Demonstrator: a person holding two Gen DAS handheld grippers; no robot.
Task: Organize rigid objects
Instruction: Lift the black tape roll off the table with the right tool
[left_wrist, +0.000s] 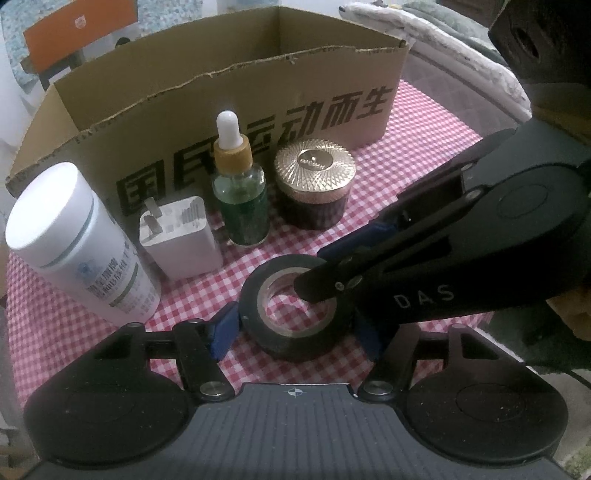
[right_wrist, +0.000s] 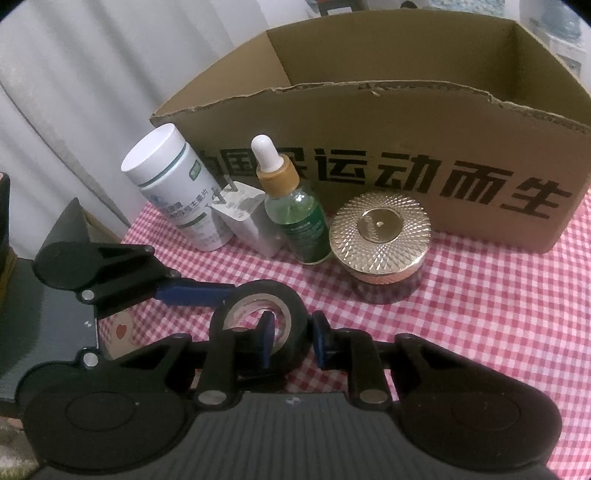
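While the black tape roll (left_wrist: 295, 314) is lying flat on the checked cloth (left_wrist: 424, 122) at six o'clock of the dropper bottle (left_wrist: 238, 184), the left gripper (left_wrist: 295, 328) is straddling it at half width, pads beside its sides. The right gripper (right_wrist: 293, 338) is pinching the roll's wall narrowly, one finger inside the core. The cardboard box (right_wrist: 369, 122) is standing at twelve o'clock.

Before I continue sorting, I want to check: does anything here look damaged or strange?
Yes. The cardboard box has a ragged, torn top edge along its front wall. The rest stands upright: white bottle, charger, dropper bottle, gold-lidded jar.
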